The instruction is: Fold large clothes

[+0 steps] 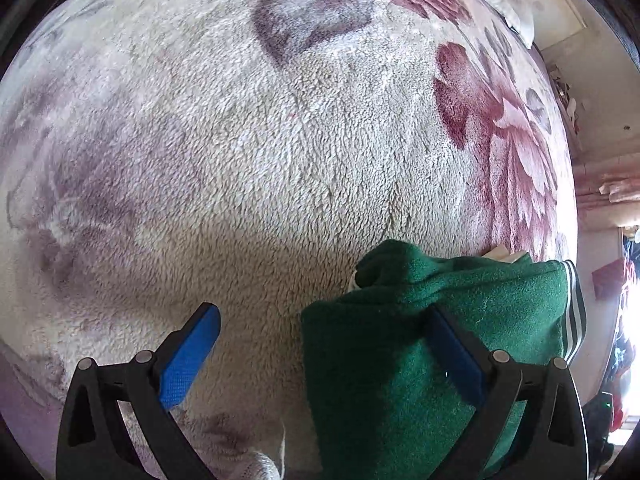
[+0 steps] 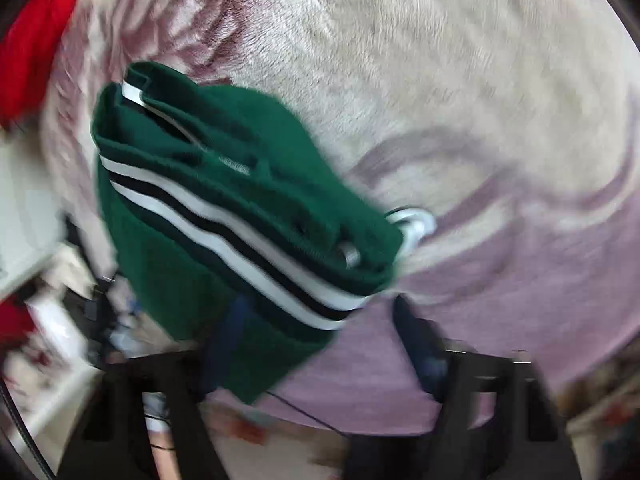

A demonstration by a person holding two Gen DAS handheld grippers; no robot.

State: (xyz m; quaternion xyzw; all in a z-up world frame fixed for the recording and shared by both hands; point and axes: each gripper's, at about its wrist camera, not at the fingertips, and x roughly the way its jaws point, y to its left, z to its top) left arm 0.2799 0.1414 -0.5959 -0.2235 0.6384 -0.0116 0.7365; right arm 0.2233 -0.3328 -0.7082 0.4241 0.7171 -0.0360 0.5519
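Both tongs stand wide: left tongs [image 1: 324, 344] with one finger on the folded green garment [image 1: 420, 360] and the other over the fleecy flowered blanket [image 1: 280, 140]; right tongs [image 2: 320, 340], blurred, beside the bundle's striped edge [image 2: 224, 240], gripping nothing.

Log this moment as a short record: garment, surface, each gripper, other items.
garment: green garment, folded into a thick bundle, white and black stripes along one edge, white drawstring showing at one end
surface: fleece blanket with purple floral print; bundle lies on it
left gripper: jaws wide open, bundle's edge between them, not clamped
right gripper: jaws apart, bundle over the left jaw; view blurred, contact unclear
other: red item at the blanket's far edge
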